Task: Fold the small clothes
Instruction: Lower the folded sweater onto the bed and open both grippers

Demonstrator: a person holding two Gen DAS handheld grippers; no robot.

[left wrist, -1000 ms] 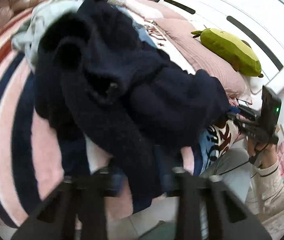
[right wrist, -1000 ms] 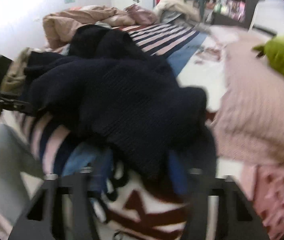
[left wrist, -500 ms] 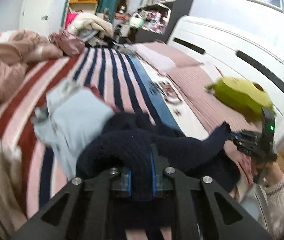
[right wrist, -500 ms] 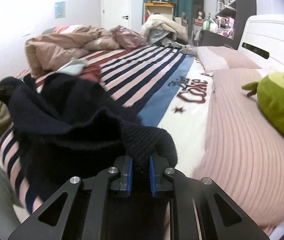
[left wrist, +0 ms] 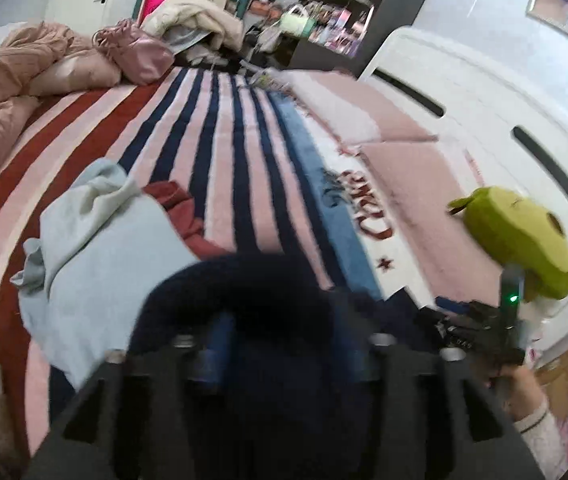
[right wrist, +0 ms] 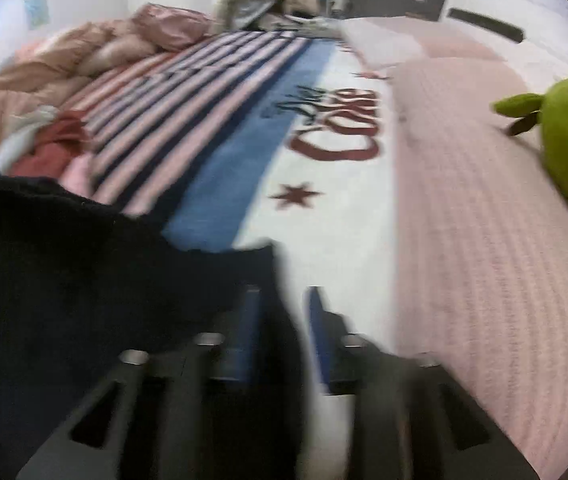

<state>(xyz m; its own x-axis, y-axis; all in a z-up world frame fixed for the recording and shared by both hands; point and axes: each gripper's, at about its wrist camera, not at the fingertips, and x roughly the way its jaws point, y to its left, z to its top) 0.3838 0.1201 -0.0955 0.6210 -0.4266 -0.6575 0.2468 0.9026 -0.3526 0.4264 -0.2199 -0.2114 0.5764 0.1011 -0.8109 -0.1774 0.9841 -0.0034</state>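
A dark navy knit garment [left wrist: 251, 292] lies bunched on the striped bed blanket, over and between the fingers of my left gripper [left wrist: 279, 340], whose jaws stand apart and open. In the right wrist view the same navy garment [right wrist: 63, 264] spreads at the lower left. My right gripper [right wrist: 284, 312] has its jaws a little apart, with a corner of the navy cloth lying between them. The right gripper also shows in the left wrist view [left wrist: 480, 328], held by a hand at the right.
A light blue garment [left wrist: 95, 248] and a dark red one [left wrist: 179, 208] lie left of the navy one. A green plush toy [left wrist: 520, 240] rests on the pink pillows. A beige duvet [left wrist: 7, 92] is heaped at the far left. The white headboard [left wrist: 504, 92] is on the right.
Both grippers went from open to shut on the navy garment, lifted and carried it, and have now opened; the garment has dropped lower onto the blanket.
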